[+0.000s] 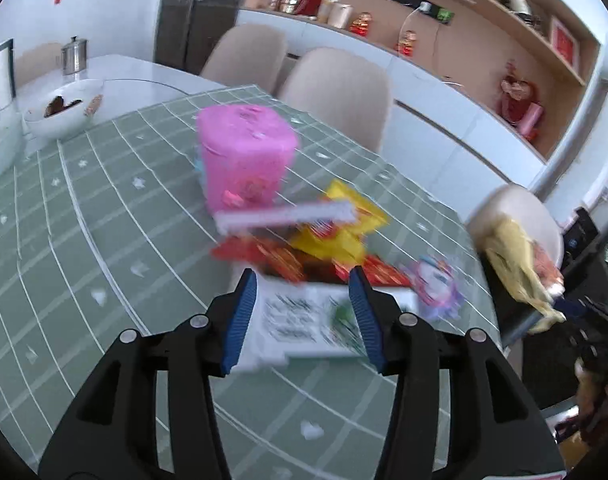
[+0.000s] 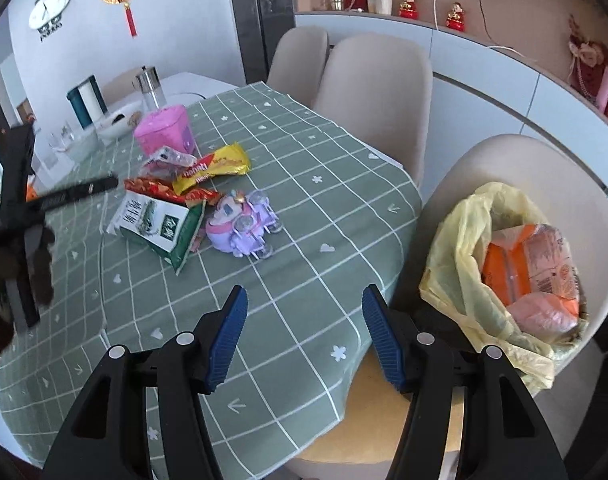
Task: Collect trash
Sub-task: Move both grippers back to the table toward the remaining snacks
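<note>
The right gripper [image 2: 304, 334] hangs with its fingers released and nothing between them, over the near edge of the green checked tablecloth [image 2: 304, 208]. The left gripper [image 1: 302, 316] is spread over a white-and-green wrapper [image 1: 300, 322]; whether its pads touch it cannot be told. Further in lie a red wrapper [image 2: 160, 190], a yellow snack wrapper [image 2: 216, 168], a purple toy [image 2: 240, 226] and a pink bin [image 2: 164, 132]. Beside the table's right edge, a yellow trash bag [image 2: 463, 248] sits on a chair [image 2: 503, 160].
</note>
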A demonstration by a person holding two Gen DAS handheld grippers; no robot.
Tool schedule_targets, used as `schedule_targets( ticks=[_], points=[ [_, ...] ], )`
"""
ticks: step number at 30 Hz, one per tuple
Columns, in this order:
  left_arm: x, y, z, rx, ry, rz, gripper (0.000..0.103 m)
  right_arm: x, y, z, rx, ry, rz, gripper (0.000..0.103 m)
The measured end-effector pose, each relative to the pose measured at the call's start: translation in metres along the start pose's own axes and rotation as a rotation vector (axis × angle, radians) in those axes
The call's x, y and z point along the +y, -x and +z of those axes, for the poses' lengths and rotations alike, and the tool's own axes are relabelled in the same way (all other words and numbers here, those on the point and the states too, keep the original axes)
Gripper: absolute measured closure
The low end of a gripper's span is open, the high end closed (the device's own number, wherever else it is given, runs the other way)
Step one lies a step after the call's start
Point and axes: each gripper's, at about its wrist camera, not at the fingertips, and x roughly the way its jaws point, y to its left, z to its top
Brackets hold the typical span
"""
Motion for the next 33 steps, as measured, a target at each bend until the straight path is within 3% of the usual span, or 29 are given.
schedule_targets(
  ticks=[2,4,6,8,12,14,17,24,33],
  points=[
    [0.013,-0.003,0.007,0.004,0.098,0.003,0.057,-0.002,0.005,-0.002,-0.004,0.006,-0.019,0.046],
    [0.033,-0.009,0.010,0.024,0.273,-0.033,0.057,-0.006,0.008,-0.003,-0.018,0.009,-0.045,0.046],
    [0.043,-0.020,0.010,0.059,0.375,-0.041,0.057,-0.013,0.009,-0.005,-0.023,-0.009,-0.080,0.046],
    [0.045,-0.035,0.010,0.082,0.417,-0.016,0.057,-0.017,0.006,-0.004,-0.016,-0.032,-0.086,0.046],
    [0.040,-0.059,0.007,0.123,0.439,0.024,0.058,-0.023,0.000,0.001,-0.004,-0.072,-0.084,0.046],
    [0.036,-0.063,0.006,0.143,0.434,0.027,0.078,-0.022,-0.003,0.002,-0.002,-0.070,-0.050,0.046],
    [0.025,-0.052,0.001,0.149,0.376,0.025,0.086,-0.017,-0.011,0.005,-0.003,-0.058,0.037,0.046],
    [0.024,0.007,-0.029,0.147,0.332,-0.015,0.089,0.035,-0.049,0.019,0.077,0.099,0.213,0.046],
    [0.067,0.053,-0.070,0.145,0.386,0.063,0.086,0.131,-0.095,0.048,0.139,0.376,0.447,0.046]
  ],
)
